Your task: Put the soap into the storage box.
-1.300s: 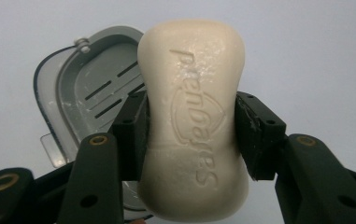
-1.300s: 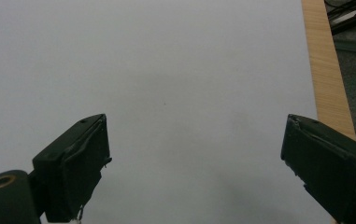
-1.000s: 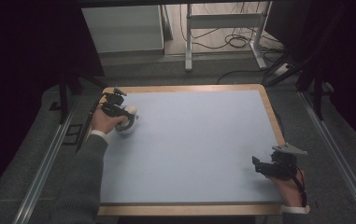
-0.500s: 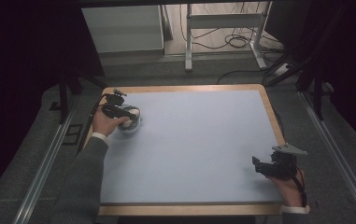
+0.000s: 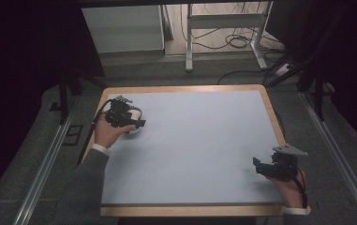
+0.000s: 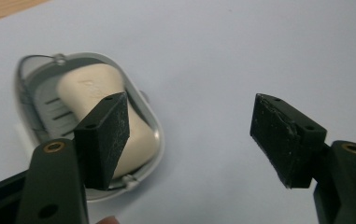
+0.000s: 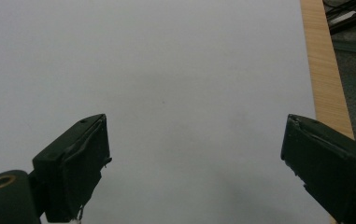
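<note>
No legible text; only a faint, unreadable embossing on the soap bar (image 6: 105, 116).

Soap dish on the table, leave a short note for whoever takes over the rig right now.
Left gripper: open, hovering by the soap dish, holding nothing.
Right gripper: open, over bare mat at the table's near right corner.
Soap dish sits at the far left of the blue mat, with the bar of soap lying inside it.
Done: the left gripper is at the dish.
Left: probably grasp the soap or dish; nothing gripped yet.
</note>
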Demonstrator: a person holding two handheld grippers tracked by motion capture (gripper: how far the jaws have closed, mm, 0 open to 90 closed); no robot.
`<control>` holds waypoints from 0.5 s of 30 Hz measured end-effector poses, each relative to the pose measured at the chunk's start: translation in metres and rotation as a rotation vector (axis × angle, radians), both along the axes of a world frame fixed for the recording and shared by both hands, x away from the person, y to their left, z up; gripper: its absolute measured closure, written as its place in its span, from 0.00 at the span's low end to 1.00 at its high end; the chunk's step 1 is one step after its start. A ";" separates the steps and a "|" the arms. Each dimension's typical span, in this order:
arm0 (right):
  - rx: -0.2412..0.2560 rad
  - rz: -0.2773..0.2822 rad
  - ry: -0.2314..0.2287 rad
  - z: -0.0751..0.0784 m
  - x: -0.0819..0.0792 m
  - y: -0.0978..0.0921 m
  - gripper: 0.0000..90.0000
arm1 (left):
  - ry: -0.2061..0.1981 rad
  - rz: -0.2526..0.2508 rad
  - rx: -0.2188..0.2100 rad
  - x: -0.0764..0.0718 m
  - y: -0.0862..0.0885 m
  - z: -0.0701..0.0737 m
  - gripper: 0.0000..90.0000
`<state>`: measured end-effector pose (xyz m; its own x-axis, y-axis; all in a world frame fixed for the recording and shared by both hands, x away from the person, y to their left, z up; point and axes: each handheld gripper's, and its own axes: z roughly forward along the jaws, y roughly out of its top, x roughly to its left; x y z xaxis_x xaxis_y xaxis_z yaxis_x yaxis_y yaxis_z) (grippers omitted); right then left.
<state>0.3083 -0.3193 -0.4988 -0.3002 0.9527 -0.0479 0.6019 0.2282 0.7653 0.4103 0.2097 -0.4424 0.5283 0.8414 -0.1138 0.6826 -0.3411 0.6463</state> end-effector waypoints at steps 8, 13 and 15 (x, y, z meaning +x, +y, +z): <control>0.002 0.002 -0.003 0.001 -0.001 0.000 0.09 | -0.001 -0.081 -0.019 -0.029 -0.015 -0.016 0.31; 0.000 0.002 -0.003 0.000 0.000 0.000 0.09 | 0.008 -0.116 -0.016 -0.043 -0.023 -0.031 0.31; -0.001 0.001 -0.002 0.000 0.000 0.000 0.09 | 0.008 -0.126 -0.023 -0.048 -0.024 -0.035 0.31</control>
